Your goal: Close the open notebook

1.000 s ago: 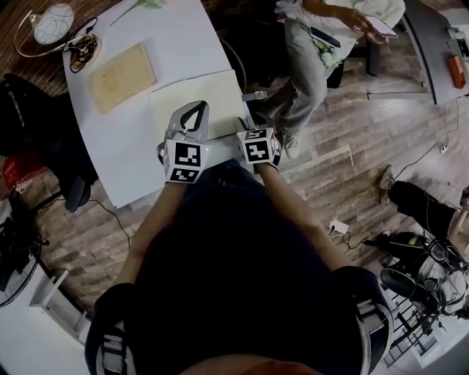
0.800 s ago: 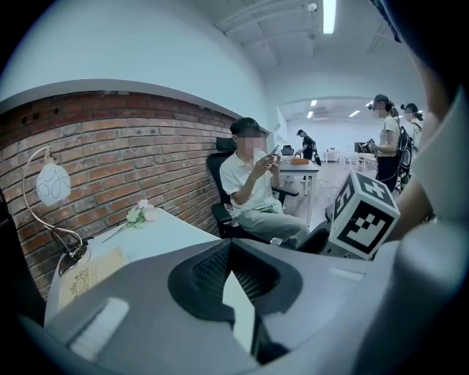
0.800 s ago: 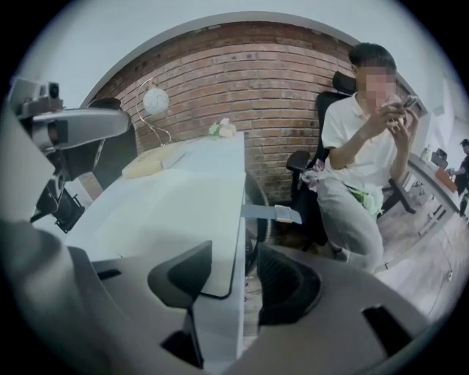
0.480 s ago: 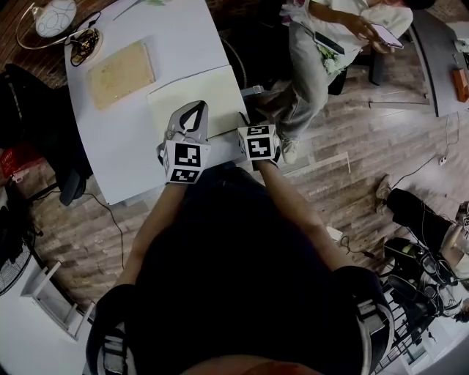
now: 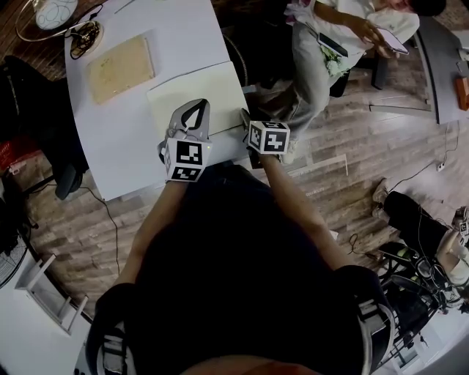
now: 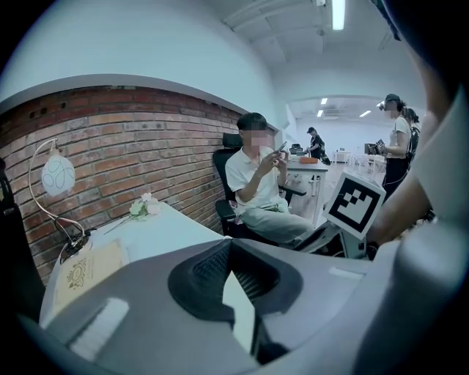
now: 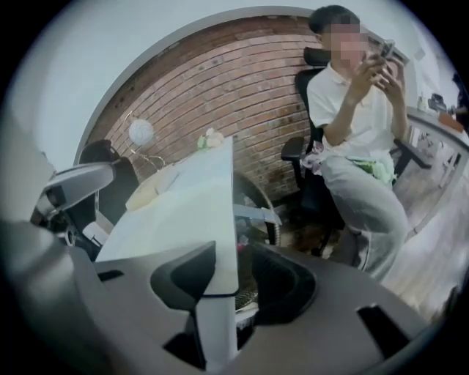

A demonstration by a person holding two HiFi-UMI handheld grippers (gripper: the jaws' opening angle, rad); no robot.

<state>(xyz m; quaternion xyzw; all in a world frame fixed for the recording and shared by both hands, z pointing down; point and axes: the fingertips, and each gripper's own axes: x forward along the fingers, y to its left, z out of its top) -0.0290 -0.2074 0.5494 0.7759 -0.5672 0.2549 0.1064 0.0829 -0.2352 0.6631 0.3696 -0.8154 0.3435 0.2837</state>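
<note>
The open notebook [image 5: 205,91] lies with a cream page up at the near right of the white table [image 5: 132,146]. My left gripper [image 5: 193,105] rests over the notebook's near part with its tips together and nothing held; in the left gripper view [image 6: 231,245] a pale strip of page shows behind the tips. My right gripper [image 5: 244,116] is at the notebook's right edge. In the right gripper view [image 7: 234,256] its jaws are closing, with the page edge [image 7: 212,267] between them. A gap is still left beside the right jaw.
A closed tan book [image 5: 121,67] lies farther back on the table, with a white globe lamp [image 5: 55,13] at the far left corner. A seated person [image 5: 322,51] with a phone is just beyond the table's right edge. Wooden floor lies to the right.
My right gripper has shifted a little to the right along the notebook's edge and rolled; its marker cube now faces differently. The left gripper has stayed put.
</note>
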